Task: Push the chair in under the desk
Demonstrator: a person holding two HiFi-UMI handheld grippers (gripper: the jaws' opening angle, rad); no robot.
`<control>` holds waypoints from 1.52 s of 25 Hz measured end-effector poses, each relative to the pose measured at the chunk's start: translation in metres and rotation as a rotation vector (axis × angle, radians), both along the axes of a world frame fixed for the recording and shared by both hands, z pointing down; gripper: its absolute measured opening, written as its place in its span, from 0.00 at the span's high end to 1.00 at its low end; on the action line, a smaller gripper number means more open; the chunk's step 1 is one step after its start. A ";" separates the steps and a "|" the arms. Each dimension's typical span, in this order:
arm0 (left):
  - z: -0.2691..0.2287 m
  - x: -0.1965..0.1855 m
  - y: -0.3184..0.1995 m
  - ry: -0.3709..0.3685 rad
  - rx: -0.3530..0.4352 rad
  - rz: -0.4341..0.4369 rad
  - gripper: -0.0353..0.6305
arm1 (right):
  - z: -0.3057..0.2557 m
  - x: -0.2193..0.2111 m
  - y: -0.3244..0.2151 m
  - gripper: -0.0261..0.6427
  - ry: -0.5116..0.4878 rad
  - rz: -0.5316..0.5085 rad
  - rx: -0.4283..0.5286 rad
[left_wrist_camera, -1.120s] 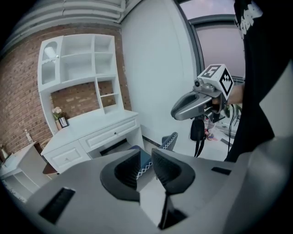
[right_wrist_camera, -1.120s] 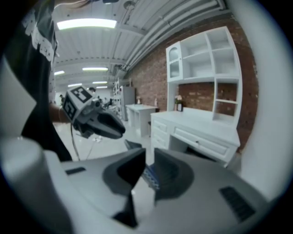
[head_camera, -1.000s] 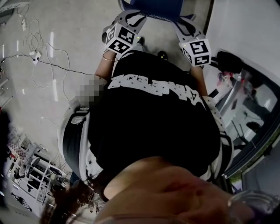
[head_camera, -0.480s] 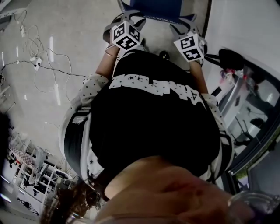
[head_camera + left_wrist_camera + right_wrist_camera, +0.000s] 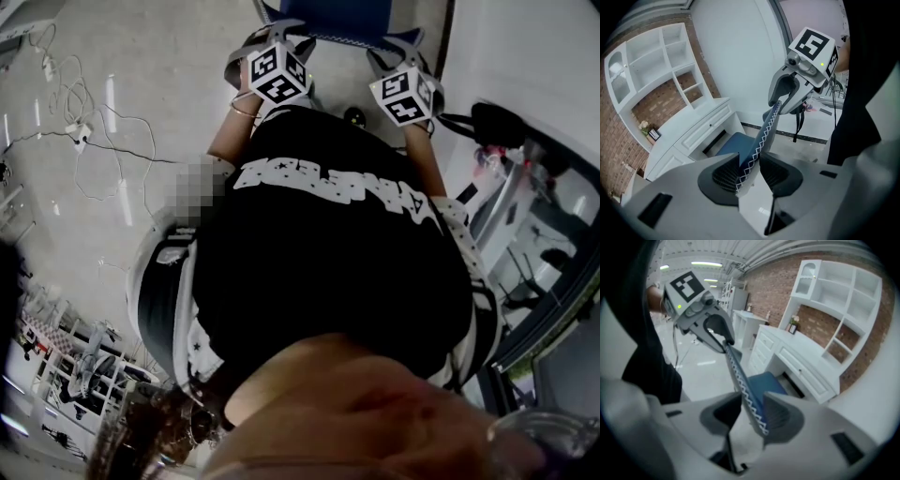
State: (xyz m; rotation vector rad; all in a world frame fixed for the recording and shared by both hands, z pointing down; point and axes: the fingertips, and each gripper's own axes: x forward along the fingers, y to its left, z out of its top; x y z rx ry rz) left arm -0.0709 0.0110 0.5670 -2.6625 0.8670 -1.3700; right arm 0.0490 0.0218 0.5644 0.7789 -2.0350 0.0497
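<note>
Left gripper (image 5: 749,164): its jaws have just been opening and are standing spread, straddling the stitched top edge of the chair back (image 5: 765,131).
Right gripper (image 5: 752,401): also just been opening, it is straddling the same edge further along.
Chair: its blue seat (image 5: 733,143) is sitting just before the white desk (image 5: 693,126), facing the knee opening.

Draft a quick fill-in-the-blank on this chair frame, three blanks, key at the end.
1. The backrest standing between the jaws of the left gripper and the right gripper is ___ with white zigzag stitching.
2. The desk beyond the chair seat is ___.
3. The wall behind the white shelves is ___.
Missing: blue; white; brick.
Note: both grippers' jaws have just been opening, backrest between them.
</note>
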 end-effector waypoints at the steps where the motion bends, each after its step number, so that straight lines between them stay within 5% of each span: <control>1: 0.001 0.000 0.000 -0.002 0.000 0.004 0.70 | 0.000 0.000 -0.001 0.72 0.000 0.002 0.000; 21: 0.006 0.003 -0.004 0.004 -0.038 0.121 0.70 | 0.002 -0.001 -0.005 0.73 -0.008 0.051 -0.013; 38: 0.016 0.000 -0.022 -0.061 -0.036 0.175 0.71 | 0.003 -0.009 -0.019 0.72 -0.005 0.098 -0.012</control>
